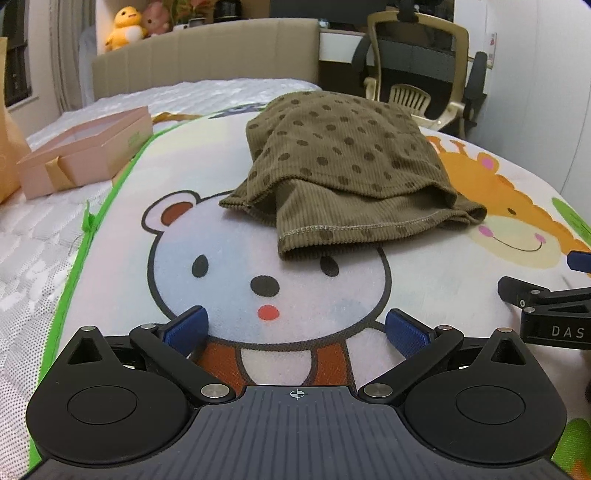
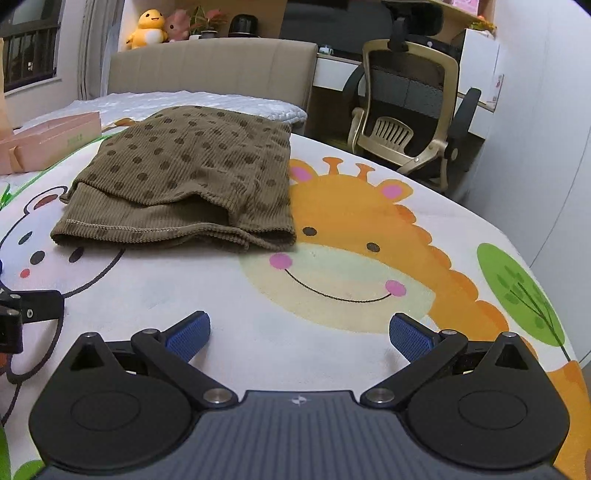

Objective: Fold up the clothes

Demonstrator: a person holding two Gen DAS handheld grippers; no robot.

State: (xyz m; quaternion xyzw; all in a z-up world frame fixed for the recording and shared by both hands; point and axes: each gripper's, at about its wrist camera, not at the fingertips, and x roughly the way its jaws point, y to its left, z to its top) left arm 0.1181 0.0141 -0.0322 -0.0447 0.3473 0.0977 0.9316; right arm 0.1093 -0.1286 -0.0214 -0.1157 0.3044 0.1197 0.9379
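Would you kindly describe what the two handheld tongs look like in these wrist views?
Both look alike. The left tongs and the right tongs each have matte black linkage arms with silver pivot pins, two round black discs, and a ribbed dark grey body bearing a small white crosshair mark. Their fingertips carry textured blue pads. White letters "DAS" show on the right tongs' side in the left view. No hands or sleeves show.

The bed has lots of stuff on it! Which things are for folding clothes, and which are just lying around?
For the job:
- brown dotted garment, already folded
- left tool, open
- right tool, open
- animal mat under the garment

Just lying about:
- pink box
- yellow duck toy
- pink plush toy
- office chair
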